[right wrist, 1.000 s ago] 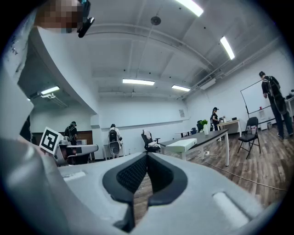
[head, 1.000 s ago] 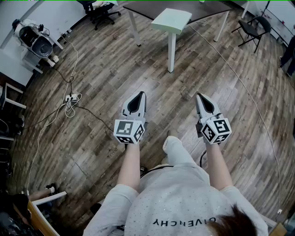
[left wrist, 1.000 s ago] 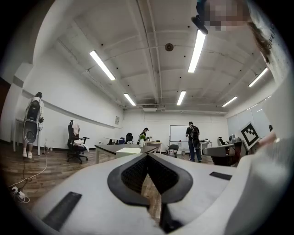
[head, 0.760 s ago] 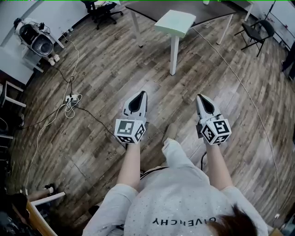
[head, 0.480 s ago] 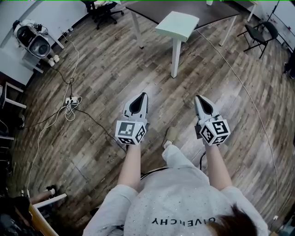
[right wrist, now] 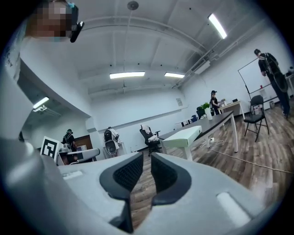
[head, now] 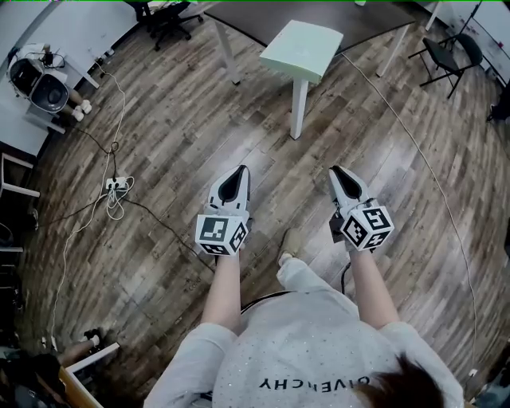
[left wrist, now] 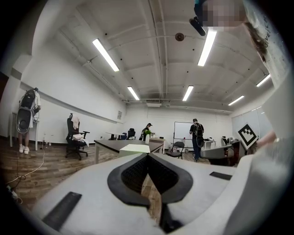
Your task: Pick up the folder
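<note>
I cannot make out a folder for certain. A pale green flat slab (head: 303,49) sits on a white post ahead of me, also seen as the slab (left wrist: 134,148) and the slab (right wrist: 183,135). Both grippers are held level over the wooden floor, well short of it. My left gripper (head: 237,172) has its tips touching and nothing between them, as the left gripper (left wrist: 148,156) shows. My right gripper (head: 338,172) is just opening: the right gripper (right wrist: 147,155) shows a narrow slit between its pads, with only floor behind.
A dark long table (head: 319,12) stands behind the green slab, with black chairs (head: 442,52) at the right and at the top left. Cables and a power strip (head: 115,185) lie on the floor at left. A white fan-like device (head: 40,84) stands far left. People (left wrist: 196,137) are far off.
The floor, cables and green slab have slid down the head view as I walk forward. Both grippers keep the same place in that view.
</note>
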`<state>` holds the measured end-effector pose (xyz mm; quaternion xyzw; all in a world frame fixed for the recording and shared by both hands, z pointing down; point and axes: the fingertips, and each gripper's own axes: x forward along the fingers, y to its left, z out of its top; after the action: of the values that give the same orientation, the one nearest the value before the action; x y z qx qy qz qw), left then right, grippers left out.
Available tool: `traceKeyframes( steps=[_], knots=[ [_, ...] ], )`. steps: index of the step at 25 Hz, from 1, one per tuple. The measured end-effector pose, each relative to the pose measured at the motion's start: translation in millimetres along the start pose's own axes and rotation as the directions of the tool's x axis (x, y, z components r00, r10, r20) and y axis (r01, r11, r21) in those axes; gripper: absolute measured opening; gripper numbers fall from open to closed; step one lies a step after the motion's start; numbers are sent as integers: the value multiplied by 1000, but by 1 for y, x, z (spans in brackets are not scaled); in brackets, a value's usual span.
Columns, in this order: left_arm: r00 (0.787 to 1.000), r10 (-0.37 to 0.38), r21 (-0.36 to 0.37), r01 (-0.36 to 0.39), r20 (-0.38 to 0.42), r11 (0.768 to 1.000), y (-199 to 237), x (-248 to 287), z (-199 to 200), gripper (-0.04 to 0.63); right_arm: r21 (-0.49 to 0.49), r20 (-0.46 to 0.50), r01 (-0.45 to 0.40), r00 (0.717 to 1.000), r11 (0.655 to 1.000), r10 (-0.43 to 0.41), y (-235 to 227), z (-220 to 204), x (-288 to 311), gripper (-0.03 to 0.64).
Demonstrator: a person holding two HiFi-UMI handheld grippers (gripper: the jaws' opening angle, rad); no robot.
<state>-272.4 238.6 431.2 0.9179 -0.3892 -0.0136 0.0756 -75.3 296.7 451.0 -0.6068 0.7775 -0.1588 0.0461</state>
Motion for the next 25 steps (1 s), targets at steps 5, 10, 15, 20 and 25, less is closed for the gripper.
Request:
traceKeyframes(
  steps=[5, 10, 15, 20, 25],
  knots=[
    [1000, -5, 0, 5, -11, 1000, 18, 48, -3, -2, 61, -5, -21, 1000, 998, 21, -30, 6, 43, 106],
    [999, -2, -13, 1, -32, 1000, 33, 90, -11, -2, 91, -17, -41, 999, 995, 43, -54, 9, 78, 156],
    [999, -14, -12, 14, -36, 1000, 40, 130, -11, -2, 141, -4, -84, 996, 986, 86, -76, 17, 105, 192],
    [999, -24, -16, 23, -31, 1000, 39, 164, -14, -2, 162, -2, -75, 997, 984, 77, -102, 22, 122, 211],
    [998, -47, -25, 46, -43, 999, 31, 190, -17, -2, 175, -5, -62, 998, 983, 64, -124, 30, 132, 225]
  ],
)
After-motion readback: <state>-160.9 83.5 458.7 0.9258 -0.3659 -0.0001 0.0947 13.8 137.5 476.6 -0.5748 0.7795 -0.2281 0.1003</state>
